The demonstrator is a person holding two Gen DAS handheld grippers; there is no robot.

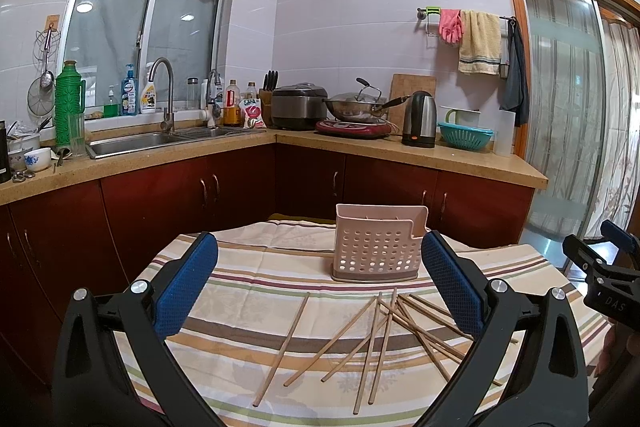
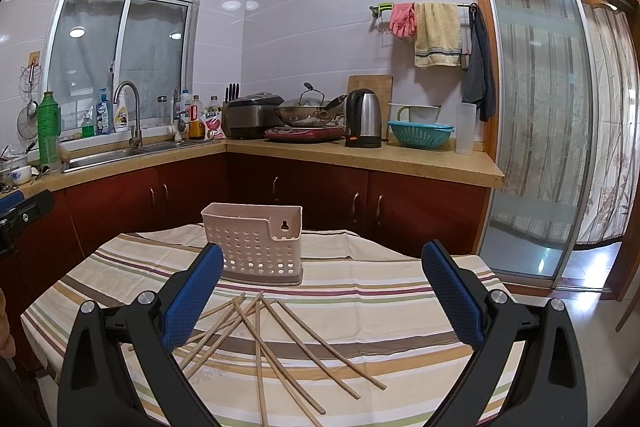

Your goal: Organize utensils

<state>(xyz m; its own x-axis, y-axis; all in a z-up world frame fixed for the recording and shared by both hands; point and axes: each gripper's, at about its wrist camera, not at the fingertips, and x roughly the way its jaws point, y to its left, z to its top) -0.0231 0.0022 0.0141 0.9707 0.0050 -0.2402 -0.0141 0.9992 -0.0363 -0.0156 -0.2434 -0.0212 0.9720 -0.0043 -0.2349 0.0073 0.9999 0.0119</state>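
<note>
Left wrist view: my left claw (image 1: 320, 291) and right claw (image 2: 322, 293) both gape wide, empty, above the striped worktop (image 1: 248, 307); chopsticks (image 1: 376, 335) scattered loose before the pink holder (image 1: 376, 247), ready for picking

My left claw (image 1: 320, 283) hangs with its two blue-padded fingers (image 1: 188, 283) spread wide, nothing between them. My right claw (image 2: 322, 291) hangs the same way, blue fingers (image 2: 452, 291) wide apart and empty. From the left wrist view, the right claw shows at the right edge, level with the left.
</note>
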